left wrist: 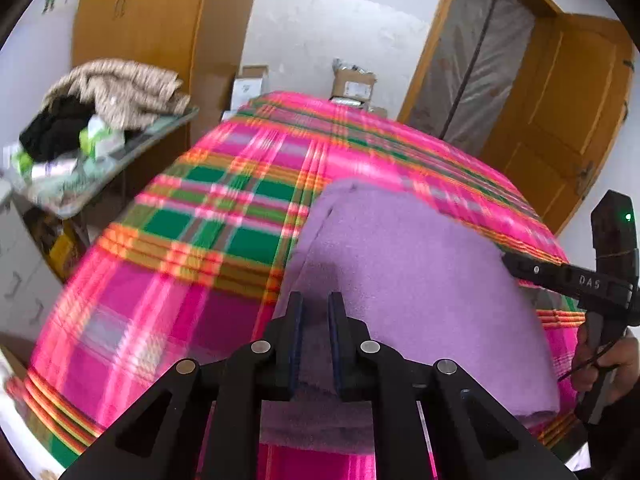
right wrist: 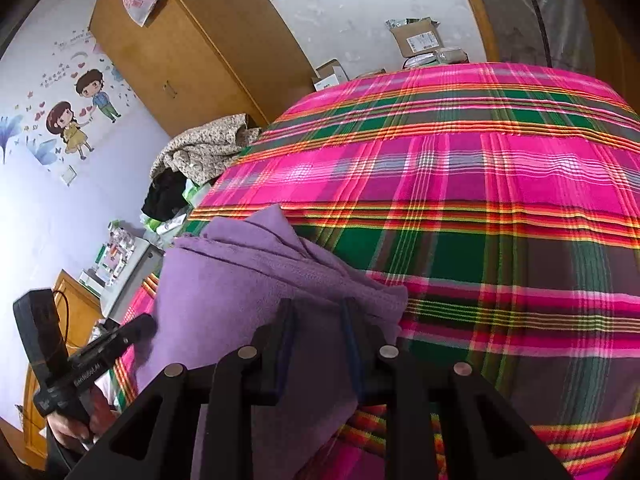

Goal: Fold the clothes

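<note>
- Purple fleece, the garment [left wrist: 420,280] being folded, lies on the near part of a pink, green and orange plaid bedspread [left wrist: 168,300], already doubled into a thick pad with its near hem hanging toward the bed's edge.
- At the left, the left gripper [left wrist: 316,312] sits over the garment's near-left edge, its fingers drawn nearly together with a narrow gap; purple cloth shows in that gap, but whether the pads truly pinch it I cannot tell.
- To do this step well, I would confirm that every layer of that edge is caught, not only the top ply, before any lift.
- In the middle, the fold's upper surface looks smooth; keeping it taut between the two hands should prevent a ridge.
- At the right, the right gripper [right wrist: 318,316] stands at the bunched near-right corner, fingers partly spread with fleece between them; the grip looks loose.
- That corner is rumpled, so squaring its layers before closing would give a cleaner edge.
- Both hands should then travel together, level and parallel.
</note>
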Action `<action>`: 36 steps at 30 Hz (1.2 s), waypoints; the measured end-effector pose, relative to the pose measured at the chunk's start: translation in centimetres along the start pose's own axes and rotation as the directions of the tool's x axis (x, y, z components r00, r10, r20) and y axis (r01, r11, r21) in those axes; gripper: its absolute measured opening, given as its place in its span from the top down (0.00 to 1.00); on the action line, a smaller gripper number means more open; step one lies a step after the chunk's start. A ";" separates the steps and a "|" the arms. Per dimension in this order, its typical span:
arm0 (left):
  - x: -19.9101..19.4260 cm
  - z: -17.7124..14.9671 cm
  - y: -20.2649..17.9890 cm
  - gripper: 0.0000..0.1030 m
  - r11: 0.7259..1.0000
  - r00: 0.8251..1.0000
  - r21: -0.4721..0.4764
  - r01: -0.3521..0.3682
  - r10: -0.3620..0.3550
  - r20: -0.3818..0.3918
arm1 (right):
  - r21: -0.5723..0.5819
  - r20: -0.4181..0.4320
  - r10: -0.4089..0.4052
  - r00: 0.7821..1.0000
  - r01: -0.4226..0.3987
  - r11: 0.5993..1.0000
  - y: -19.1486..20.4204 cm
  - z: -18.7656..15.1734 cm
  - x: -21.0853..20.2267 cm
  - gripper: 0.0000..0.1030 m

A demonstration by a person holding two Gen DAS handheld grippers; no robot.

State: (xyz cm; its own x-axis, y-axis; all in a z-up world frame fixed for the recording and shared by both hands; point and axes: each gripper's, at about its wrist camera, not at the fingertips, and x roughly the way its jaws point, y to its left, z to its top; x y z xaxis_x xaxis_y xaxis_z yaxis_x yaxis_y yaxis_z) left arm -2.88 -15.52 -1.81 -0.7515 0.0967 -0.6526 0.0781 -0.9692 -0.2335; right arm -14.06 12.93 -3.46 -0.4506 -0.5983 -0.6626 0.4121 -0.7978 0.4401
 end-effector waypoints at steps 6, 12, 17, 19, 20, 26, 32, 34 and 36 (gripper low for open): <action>0.9 3.9 -1.6 0.60 0.996 0.998 0.058 0.067 -0.068 0.015 | -0.015 0.023 0.047 0.999 -0.047 0.999 0.8 -0.3 -1.4 0.75; 4.8 4.7 -2.0 0.60 0.995 0.995 0.064 0.077 -0.073 -0.064 | -0.024 0.030 0.059 0.998 -0.058 0.998 0.7 -0.6 -2.2 0.75; 5.7 4.7 -1.7 0.80 0.999 0.997 0.033 0.035 -0.032 -0.077 | -0.002 0.026 0.055 0.998 -0.055 0.998 -0.1 -0.3 -1.8 0.75; 5.6 4.5 -1.7 0.85 0.999 0.997 0.032 0.023 -0.021 -0.071 | 0.002 0.021 0.054 0.998 -0.054 0.999 -0.3 -0.3 -1.5 0.75; 5.5 4.4 -1.8 0.86 0.999 0.998 0.035 0.015 -0.012 -0.066 | 0.002 0.021 0.053 0.998 -0.053 0.999 -0.4 -0.3 -1.4 0.75; 5.5 3.7 -1.2 0.90 1.000 0.998 0.000 -0.004 0.004 -0.055 | -0.038 0.027 0.056 0.998 -0.055 0.998 0.5 0.1 -1.3 0.75; 6.2 3.6 -1.5 0.89 0.999 0.998 0.026 -0.037 0.038 -0.055 | -0.046 -0.024 0.025 0.999 -0.026 0.999 -0.2 0.2 1.0 0.76; 6.3 3.5 -1.6 0.89 0.998 0.997 0.035 -0.047 0.049 -0.053 | -0.067 -0.019 0.012 1.000 -0.013 0.998 0.0 0.0 1.0 0.76; 6.4 3.5 -1.8 0.89 0.997 0.997 0.044 -0.059 0.061 -0.051 | -0.087 -0.011 -0.003 1.000 0.002 0.996 0.3 -0.2 1.0 0.76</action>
State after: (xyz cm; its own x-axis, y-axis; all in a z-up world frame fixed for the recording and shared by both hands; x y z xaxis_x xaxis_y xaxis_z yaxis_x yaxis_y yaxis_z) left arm -10.09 -13.97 -3.05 -0.7108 0.0491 -0.7017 0.0931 -0.9822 -0.1630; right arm -14.28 12.14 -4.10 -0.4434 -0.5950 -0.6703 0.4787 -0.7895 0.3841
